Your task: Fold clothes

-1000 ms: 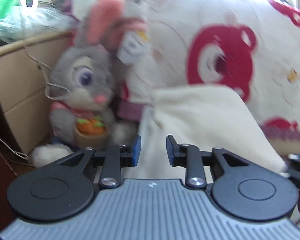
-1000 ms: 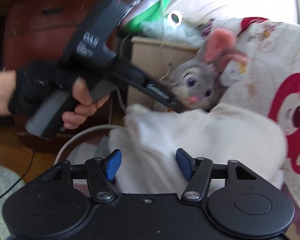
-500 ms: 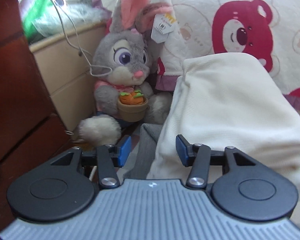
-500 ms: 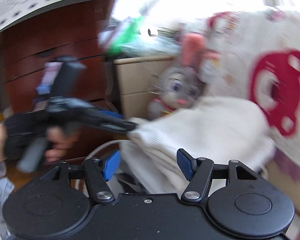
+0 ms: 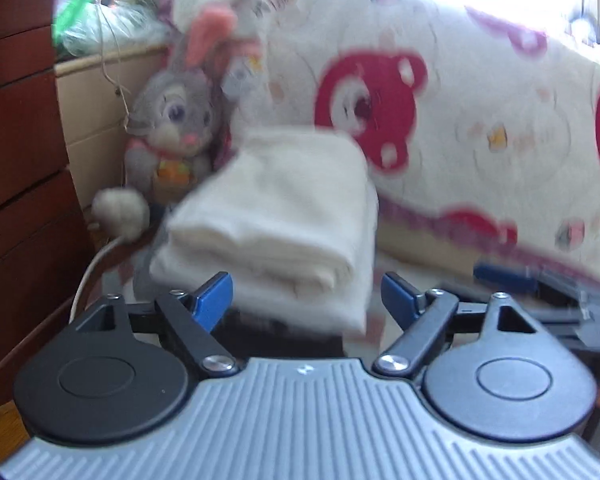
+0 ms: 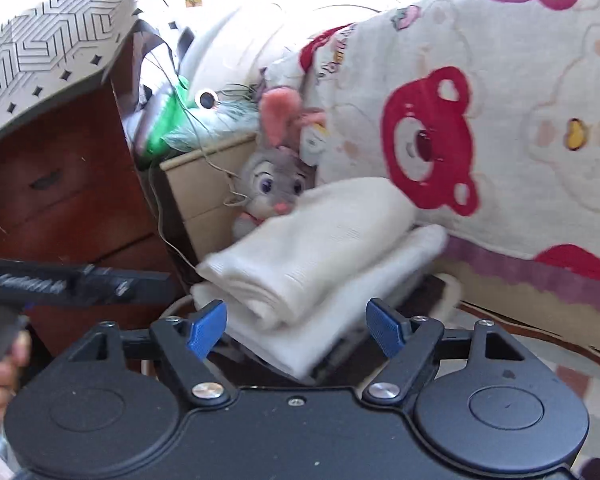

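Just beyond the left tool (image 5: 307, 300) and right tool (image 6: 296, 330) — both wide open, empty — lies a folded cream garment (image 6: 320, 248), a toy rabbit (image 5: 172, 128) behind.

Ahead of the blue-padded right gripper (image 6: 296, 326) lies cream folded clothing (image 6: 320, 248); beyond it, a grey, pink-eared rabbit toy (image 6: 274, 180); rightward, a red-bear-patterned blanket (image 6: 500, 120).

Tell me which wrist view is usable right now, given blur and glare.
Left wrist view: motion-blurred, the folded cream garment and plush rabbit smeared, window glare top right. Right wrist view: sharper, the garment's knit texture readable, though overexposed at the top.
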The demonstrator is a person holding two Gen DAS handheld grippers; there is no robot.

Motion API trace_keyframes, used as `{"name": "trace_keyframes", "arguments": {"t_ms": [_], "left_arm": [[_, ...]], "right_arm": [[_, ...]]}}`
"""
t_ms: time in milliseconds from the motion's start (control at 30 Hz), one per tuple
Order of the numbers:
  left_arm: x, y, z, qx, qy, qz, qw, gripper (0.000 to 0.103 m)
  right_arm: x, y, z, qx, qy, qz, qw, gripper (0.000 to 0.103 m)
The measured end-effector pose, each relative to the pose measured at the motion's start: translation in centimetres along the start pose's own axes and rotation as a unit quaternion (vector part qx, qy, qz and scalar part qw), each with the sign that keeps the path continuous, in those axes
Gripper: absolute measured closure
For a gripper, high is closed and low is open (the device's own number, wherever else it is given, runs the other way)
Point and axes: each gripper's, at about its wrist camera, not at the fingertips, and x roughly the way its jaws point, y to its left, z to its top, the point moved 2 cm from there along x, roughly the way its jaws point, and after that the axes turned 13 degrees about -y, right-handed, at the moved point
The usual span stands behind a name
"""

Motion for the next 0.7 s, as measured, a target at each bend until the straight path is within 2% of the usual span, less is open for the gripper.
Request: {"name": "trace_keyframes", "arguments": {"t_ms": [167, 233, 300, 400, 633, 700], "left_arm": [[-1.3, -2.9, -2.6, -0.005, 0.042, 0.017, 0.9990, 0.017], [-1.9, -3.6, -3.6, 0.001, 0.040, 0.022, 0.9990, 0.017], [-3.1, -3.9, -4.4, 0.006, 0.020, 0.019, 0.9996, 0.017], [-4.0, -4.5, -5.8, 0.024, 0.039, 0.028, 0.9986, 0.017], [-5.9, -5.0, -7.5, 0.012, 0.057, 0.066, 0.9961, 0.013], [-6.0, -5.6, -7.9, 0.017, 0.059, 0.071, 0.9956, 0.006]], "right_arm": [[-2.4, -0.6, -0.6, 0.014, 0.006, -0.019, 1.000, 0.019], [-3.5, -0.6, -1.1, 0.010, 0.012, -0.032, 0.999, 0.019], [-4.5, -0.6, -1.6, 0.008, 0.018, -0.042, 0.999, 0.019], [-5.9, -0.4, -2.4, 0.004, 0.027, -0.055, 0.998, 0.018], [-8.7, 1.0, -3.6, -0.043, 0.067, -0.090, 0.993, 0.018], [-9.1, 1.3, -3.5, -0.055, 0.074, -0.101, 0.991, 0.016]]}}
